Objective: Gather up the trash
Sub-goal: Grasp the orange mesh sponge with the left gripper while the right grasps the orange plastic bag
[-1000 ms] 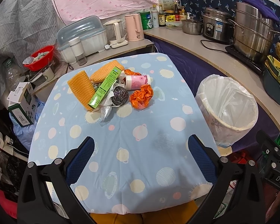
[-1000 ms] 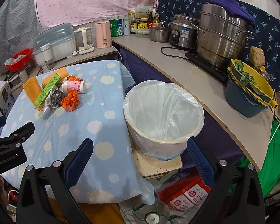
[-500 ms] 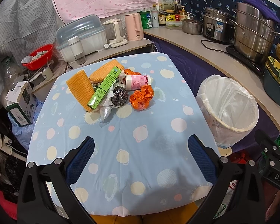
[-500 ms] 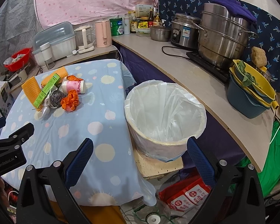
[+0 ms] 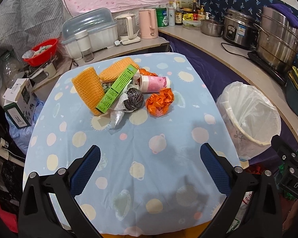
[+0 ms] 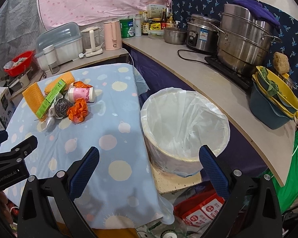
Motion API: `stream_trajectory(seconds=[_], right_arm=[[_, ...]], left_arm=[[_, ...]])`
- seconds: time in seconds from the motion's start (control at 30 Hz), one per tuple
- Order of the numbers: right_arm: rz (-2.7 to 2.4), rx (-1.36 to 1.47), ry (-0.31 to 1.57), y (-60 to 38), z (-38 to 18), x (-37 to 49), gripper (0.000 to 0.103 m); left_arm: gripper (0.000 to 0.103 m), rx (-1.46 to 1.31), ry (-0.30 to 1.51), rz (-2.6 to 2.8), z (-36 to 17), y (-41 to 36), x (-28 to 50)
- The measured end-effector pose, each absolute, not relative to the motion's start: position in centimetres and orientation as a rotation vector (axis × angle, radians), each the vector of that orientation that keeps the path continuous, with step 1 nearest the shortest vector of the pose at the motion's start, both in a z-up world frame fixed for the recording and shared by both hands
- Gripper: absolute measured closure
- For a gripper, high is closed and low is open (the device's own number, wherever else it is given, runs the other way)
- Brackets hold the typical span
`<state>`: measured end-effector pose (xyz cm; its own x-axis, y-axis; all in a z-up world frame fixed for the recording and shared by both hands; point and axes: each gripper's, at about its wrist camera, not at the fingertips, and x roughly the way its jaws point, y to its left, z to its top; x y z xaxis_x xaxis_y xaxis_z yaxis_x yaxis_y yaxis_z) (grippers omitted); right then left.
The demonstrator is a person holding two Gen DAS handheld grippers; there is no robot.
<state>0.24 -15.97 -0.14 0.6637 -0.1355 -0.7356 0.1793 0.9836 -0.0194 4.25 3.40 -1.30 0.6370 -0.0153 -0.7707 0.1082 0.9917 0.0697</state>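
Little is being changed since a second ago: the left gripper [image 5: 150, 164] and right gripper [image 6: 149, 165] are being held wide apart, empty, while the trash pile [image 5: 125, 91] is being left untouched on the table [image 5: 168, 178] beside the lined bin [image 6: 184, 127].

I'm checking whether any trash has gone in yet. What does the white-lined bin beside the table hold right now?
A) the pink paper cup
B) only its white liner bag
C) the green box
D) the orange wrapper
B: the right wrist view looks into the bin and shows only liner, while the pink cup, green box and orange wrapper lie on the table.
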Motion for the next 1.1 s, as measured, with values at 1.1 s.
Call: stream_trajectory(seconds=[1.1], right_arm=[[0.017, 0.164, 0.892, -3.9, -8.8, 19.0, 0.033]], left_arm=[[0.007, -0.135, 0.892, 0.113, -6.8, 20.8, 19.6]])
